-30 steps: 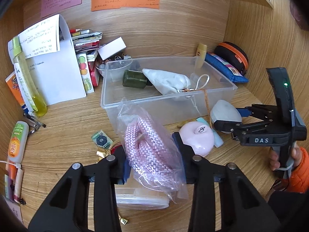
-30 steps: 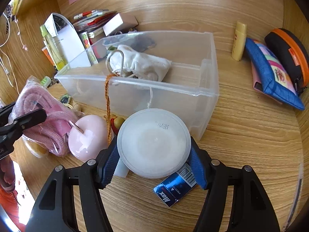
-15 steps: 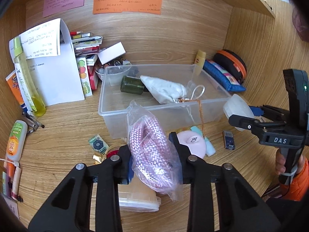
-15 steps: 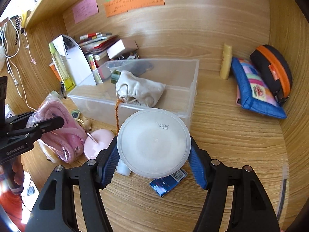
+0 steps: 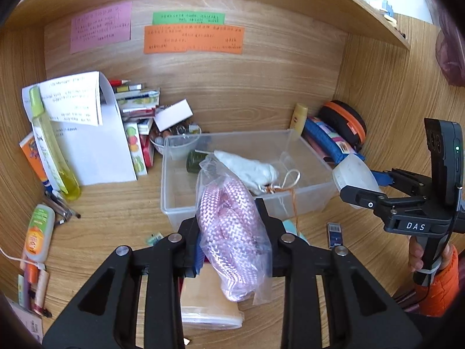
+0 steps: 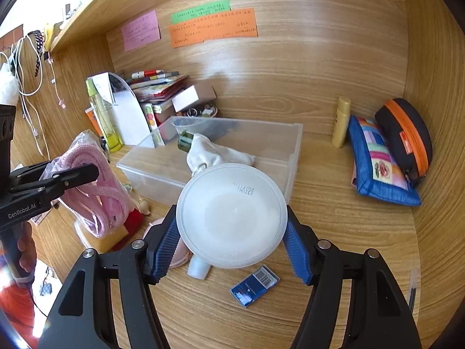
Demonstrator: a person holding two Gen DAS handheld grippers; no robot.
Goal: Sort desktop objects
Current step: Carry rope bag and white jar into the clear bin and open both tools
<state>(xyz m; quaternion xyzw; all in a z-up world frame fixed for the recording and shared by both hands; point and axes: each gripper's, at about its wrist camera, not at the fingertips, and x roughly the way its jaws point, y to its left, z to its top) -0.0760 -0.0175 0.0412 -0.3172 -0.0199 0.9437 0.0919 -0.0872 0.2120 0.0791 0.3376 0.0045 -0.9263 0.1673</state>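
Note:
My left gripper is shut on a clear bag of pink braided rope, held up in the air in front of the clear plastic bin. The same bagged rope hangs at the left of the right wrist view. My right gripper is shut on a round white plastic tub, lifted above the desk to the right of the bin. That tub also shows at the right of the left wrist view. The bin holds a white cloth pouch and a dark green jar.
Papers, a yellow bottle and stacked books stand at the back left. A blue pouch, black-and-orange case and yellow tube line the right. A small blue box, pink round case and flat lidded container lie on the desk.
Both grippers have risen with their loads: the bagged rope and the white tub now hang higher above the desk. The left jaws have squeezed tighter on the bag.

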